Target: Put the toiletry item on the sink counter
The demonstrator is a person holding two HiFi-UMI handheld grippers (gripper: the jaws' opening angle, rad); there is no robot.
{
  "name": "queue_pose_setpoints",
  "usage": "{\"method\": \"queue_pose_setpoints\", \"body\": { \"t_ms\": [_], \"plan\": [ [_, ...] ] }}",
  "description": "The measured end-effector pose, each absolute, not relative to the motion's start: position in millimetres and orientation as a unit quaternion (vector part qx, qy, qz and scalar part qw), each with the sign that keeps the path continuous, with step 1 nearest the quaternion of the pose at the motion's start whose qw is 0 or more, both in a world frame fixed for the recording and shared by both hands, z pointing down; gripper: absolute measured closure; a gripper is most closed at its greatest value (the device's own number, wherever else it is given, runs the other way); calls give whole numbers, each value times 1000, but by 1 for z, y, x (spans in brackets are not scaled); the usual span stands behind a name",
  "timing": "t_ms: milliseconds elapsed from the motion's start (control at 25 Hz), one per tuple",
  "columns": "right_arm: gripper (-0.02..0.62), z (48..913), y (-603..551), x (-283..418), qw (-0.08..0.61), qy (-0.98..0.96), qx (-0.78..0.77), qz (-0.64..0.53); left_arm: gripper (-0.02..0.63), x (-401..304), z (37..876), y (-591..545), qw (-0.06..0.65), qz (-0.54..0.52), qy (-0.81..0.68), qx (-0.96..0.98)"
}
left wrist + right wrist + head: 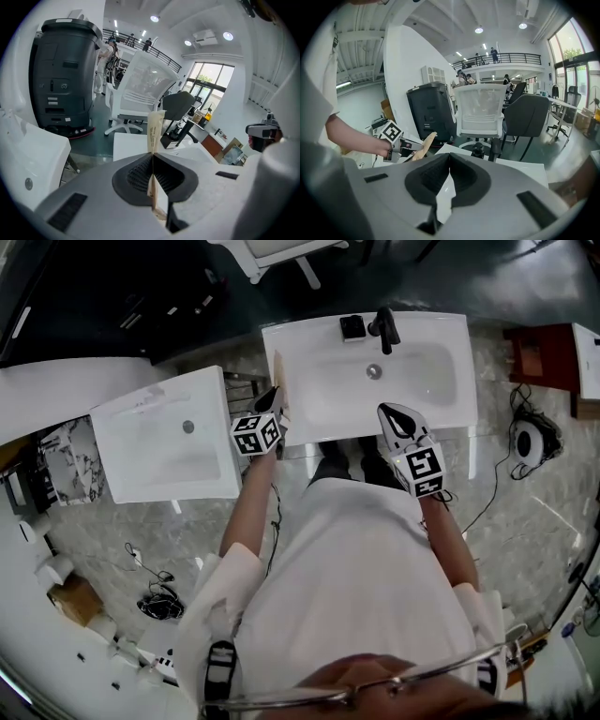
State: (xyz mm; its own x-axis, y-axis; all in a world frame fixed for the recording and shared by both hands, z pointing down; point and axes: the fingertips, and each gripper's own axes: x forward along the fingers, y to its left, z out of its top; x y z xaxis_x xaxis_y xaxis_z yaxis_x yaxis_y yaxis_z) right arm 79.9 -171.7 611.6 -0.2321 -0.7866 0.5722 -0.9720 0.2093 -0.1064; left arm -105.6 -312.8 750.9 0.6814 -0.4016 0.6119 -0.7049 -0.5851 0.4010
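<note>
A thin tan toiletry packet point(280, 381) stands upright between the jaws of my left gripper point(274, 401), over the left edge of the white sink counter point(450, 334). In the left gripper view the packet point(155, 129) sticks out past the left gripper point(152, 157), whose pads are pressed flat on it. My right gripper point(392, 413) hovers over the sink's front right rim. Seen in its own view, the right gripper point(449, 157) is shut with nothing in it, and the packet point(423, 143) shows off to the left.
A black faucet point(384, 327) and a small black square item point(352, 327) sit at the back of the sink. A second white basin point(169, 442) stands to the left. A white office chair point(281, 254) is behind, and a brown cabinet point(544, 357) to the right.
</note>
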Motion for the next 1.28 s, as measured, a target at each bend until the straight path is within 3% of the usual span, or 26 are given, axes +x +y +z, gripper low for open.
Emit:
{"method": "queue_pose_setpoints", "body": {
  "t_ms": [640,1280],
  "plan": [
    [589,639,-169,76,219,-736,582,267,598,-111,851,-344,357,315,-365,800],
    [589,658,-174,65,221,-728,577,296,597,-110,882,-364,382,322,-370,783]
  ]
}}
